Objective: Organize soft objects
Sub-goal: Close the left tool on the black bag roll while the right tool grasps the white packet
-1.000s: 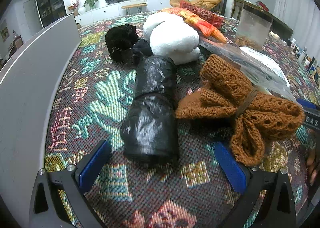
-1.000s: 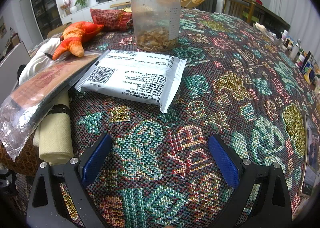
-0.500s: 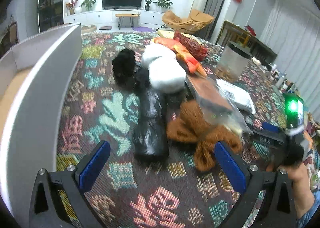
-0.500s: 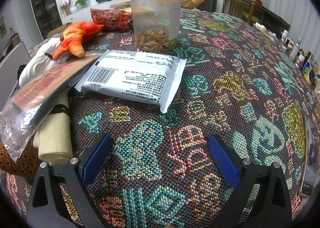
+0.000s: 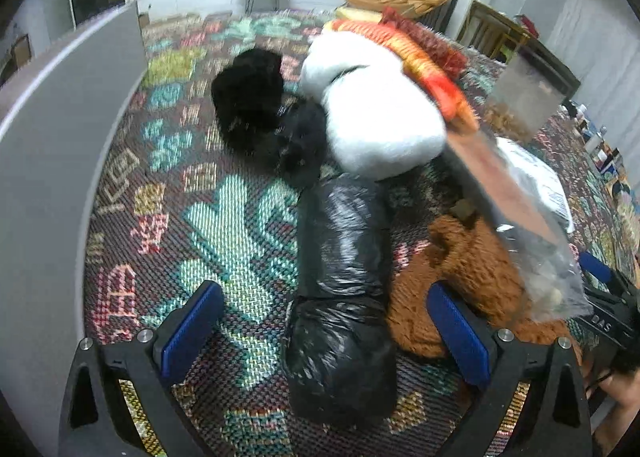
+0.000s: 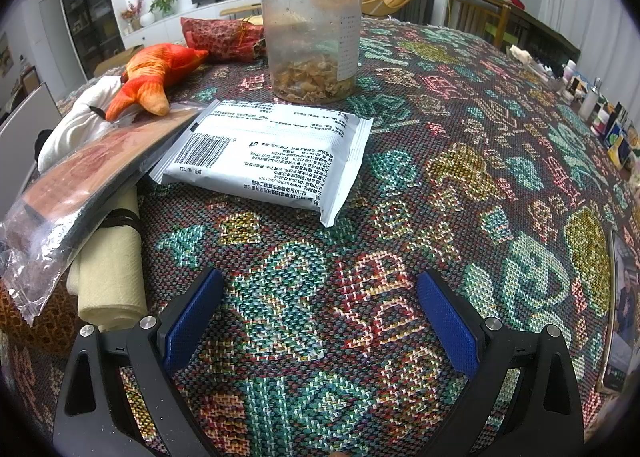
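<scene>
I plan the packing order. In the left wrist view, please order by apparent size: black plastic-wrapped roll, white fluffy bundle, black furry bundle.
1. Black plastic-wrapped roll, though it is nearest the camera.
2. White fluffy bundle.
3. Black furry bundle.

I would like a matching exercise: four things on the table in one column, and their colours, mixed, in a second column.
Things:
1. plush fish
2. plastic-wrapped roll
3. flat packet with barcode
4. knitted bundle

Colours:
A. brown
B. white
C. orange
D. black

Pairs: 1-C, 2-D, 3-B, 4-A
</scene>
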The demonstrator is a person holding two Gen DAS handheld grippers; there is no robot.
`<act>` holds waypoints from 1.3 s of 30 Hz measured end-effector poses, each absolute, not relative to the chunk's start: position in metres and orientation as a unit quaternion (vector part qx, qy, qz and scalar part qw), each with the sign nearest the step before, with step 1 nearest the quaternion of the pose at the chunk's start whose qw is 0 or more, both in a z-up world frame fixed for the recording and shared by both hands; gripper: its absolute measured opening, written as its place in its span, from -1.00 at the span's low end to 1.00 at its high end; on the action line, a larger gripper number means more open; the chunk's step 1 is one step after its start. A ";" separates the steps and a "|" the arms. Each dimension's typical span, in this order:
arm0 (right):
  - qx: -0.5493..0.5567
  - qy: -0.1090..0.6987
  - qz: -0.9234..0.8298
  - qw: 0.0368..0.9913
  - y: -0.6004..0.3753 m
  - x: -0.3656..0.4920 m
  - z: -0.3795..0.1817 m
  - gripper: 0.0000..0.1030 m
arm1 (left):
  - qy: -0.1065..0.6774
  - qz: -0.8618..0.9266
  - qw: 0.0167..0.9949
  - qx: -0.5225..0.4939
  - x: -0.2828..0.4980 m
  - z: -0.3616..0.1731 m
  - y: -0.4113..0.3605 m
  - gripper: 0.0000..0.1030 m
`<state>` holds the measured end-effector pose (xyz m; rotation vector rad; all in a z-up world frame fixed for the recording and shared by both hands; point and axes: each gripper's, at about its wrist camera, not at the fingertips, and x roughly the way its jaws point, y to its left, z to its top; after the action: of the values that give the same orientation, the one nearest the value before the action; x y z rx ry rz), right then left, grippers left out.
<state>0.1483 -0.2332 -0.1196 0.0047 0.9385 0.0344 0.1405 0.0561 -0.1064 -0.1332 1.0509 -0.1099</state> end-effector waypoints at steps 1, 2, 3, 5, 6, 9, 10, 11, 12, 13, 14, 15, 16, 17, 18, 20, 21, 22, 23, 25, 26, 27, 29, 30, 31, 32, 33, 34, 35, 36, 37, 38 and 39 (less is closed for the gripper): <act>0.002 0.452 0.017 0.892 -0.233 0.149 -0.119 0.92 | 0.498 -0.050 0.864 -0.057 0.140 -0.106 0.055 0.97; 0.002 0.452 0.017 0.892 -0.233 0.148 -0.120 0.92 | 0.497 -0.047 0.865 -0.043 0.139 -0.106 0.053 0.91; 0.002 0.452 0.017 0.892 -0.233 0.148 -0.120 0.92 | 0.495 -0.046 0.867 -0.035 0.138 -0.105 0.051 0.66; 0.002 0.452 0.017 0.892 -0.233 0.149 -0.120 0.92 | 0.489 -0.036 0.871 -0.016 0.134 -0.103 0.049 0.31; 0.002 0.452 0.017 0.892 -0.233 0.149 -0.119 0.92 | 0.488 -0.046 0.872 -0.020 0.133 -0.102 0.048 0.00; 0.003 0.452 0.017 0.892 -0.233 0.148 -0.120 0.92 | 0.489 -0.049 0.871 -0.021 0.128 -0.097 0.049 -0.23; 0.003 0.452 0.017 0.892 -0.233 0.149 -0.119 0.92 | 0.488 -0.046 0.872 -0.020 0.125 -0.096 0.050 -0.23; 0.003 0.452 0.016 0.892 -0.233 0.148 -0.120 0.92 | 0.487 -0.044 0.872 -0.021 0.120 -0.095 0.052 -0.23; 0.003 0.452 0.016 0.892 -0.233 0.149 -0.120 0.92 | 0.488 -0.042 0.871 -0.023 0.115 -0.095 0.054 -0.23; 0.003 0.452 0.016 0.892 -0.233 0.148 -0.120 0.92 | 0.490 -0.040 0.870 -0.027 0.110 -0.096 0.057 -0.23; 0.003 0.452 0.016 0.892 -0.233 0.148 -0.120 0.92 | 0.491 -0.038 0.870 -0.031 0.106 -0.097 0.060 -0.23; 0.003 0.452 0.016 0.892 -0.233 0.148 -0.120 0.92 | 0.492 -0.037 0.869 -0.034 0.102 -0.097 0.062 -0.23; 0.003 0.452 0.016 0.892 -0.233 0.148 -0.120 0.92 | 0.492 -0.036 0.869 -0.037 0.097 -0.098 0.065 -0.23; 0.003 0.452 0.016 0.892 -0.233 0.148 -0.120 0.92 | 0.492 -0.035 0.869 -0.039 0.095 -0.098 0.066 -0.23; 0.003 0.452 0.016 0.892 -0.233 0.148 -0.120 0.92 | 0.491 -0.035 0.870 -0.040 0.092 -0.098 0.067 -0.23; 0.003 0.452 0.017 0.892 -0.233 0.148 -0.120 0.92 | 0.488 -0.033 0.871 -0.034 0.089 -0.099 0.065 -0.23; 0.003 0.452 0.017 0.892 -0.233 0.148 -0.120 0.92 | 0.487 -0.032 0.872 -0.029 0.088 -0.099 0.063 -0.23; 0.003 0.452 0.017 0.892 -0.233 0.148 -0.120 0.92 | 0.485 -0.031 0.873 -0.023 0.087 -0.099 0.062 -0.23; 0.003 0.452 0.016 0.892 -0.233 0.148 -0.120 0.92 | 0.484 -0.030 0.874 -0.020 0.086 -0.100 0.060 -0.23; 0.003 0.452 0.016 0.892 -0.233 0.148 -0.120 0.92 | 0.481 -0.029 0.876 -0.015 0.085 -0.100 0.059 -0.23; 0.003 0.451 0.016 0.892 -0.233 0.148 -0.120 0.92 | 0.479 -0.029 0.877 -0.014 0.084 -0.100 0.059 -0.23; 0.003 0.451 0.016 0.892 -0.233 0.148 -0.120 0.92 | 0.479 -0.029 0.877 -0.014 0.084 -0.101 0.059 -0.23; 0.004 0.450 0.016 0.893 -0.233 0.147 -0.120 0.92 | 0.478 -0.029 0.878 -0.015 0.085 -0.101 0.059 -0.23; 0.006 0.450 0.017 0.893 -0.233 0.148 -0.120 0.92 | 0.477 -0.029 0.878 -0.015 0.085 -0.101 0.059 -0.23; 0.008 0.450 0.018 0.893 -0.235 0.149 -0.119 0.92 | 0.477 -0.030 0.878 -0.015 0.084 -0.101 0.059 -0.23; 0.016 0.448 0.024 0.893 -0.237 0.148 -0.117 0.91 | 0.477 -0.030 0.878 -0.016 0.084 -0.101 0.059 -0.23; 0.026 0.447 0.029 0.894 -0.240 0.147 -0.116 0.90 | 0.476 -0.031 0.879 -0.017 0.084 -0.101 0.059 -0.23; 0.038 0.445 0.034 0.894 -0.244 0.145 -0.114 0.88 | 0.475 -0.032 0.879 -0.020 0.083 -0.101 0.060 -0.23; 0.057 0.441 0.040 0.895 -0.250 0.142 -0.111 0.88 | 0.473 -0.034 0.880 -0.022 0.082 -0.101 0.061 -0.23; 0.082 0.431 0.049 0.897 -0.260 0.139 -0.105 0.88 | 0.472 -0.036 0.880 -0.026 0.082 -0.102 0.063 -0.23; 0.097 0.421 0.052 0.900 -0.267 0.137 -0.099 0.88 | 0.471 -0.038 0.881 -0.030 0.082 -0.102 0.064 -0.23; 0.112 0.407 0.057 0.905 -0.277 0.138 -0.089 0.88 | 0.470 -0.040 0.881 -0.034 0.081 -0.102 0.066 -0.23; 0.119 0.390 0.066 0.911 -0.288 0.145 -0.076 0.89 | 0.470 -0.043 0.881 -0.036 0.081 -0.102 0.067 -0.23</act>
<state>0.1445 -0.2882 -0.0760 0.2456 0.8033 0.1352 0.0813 0.0669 -0.1022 -0.0740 0.9786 -0.0886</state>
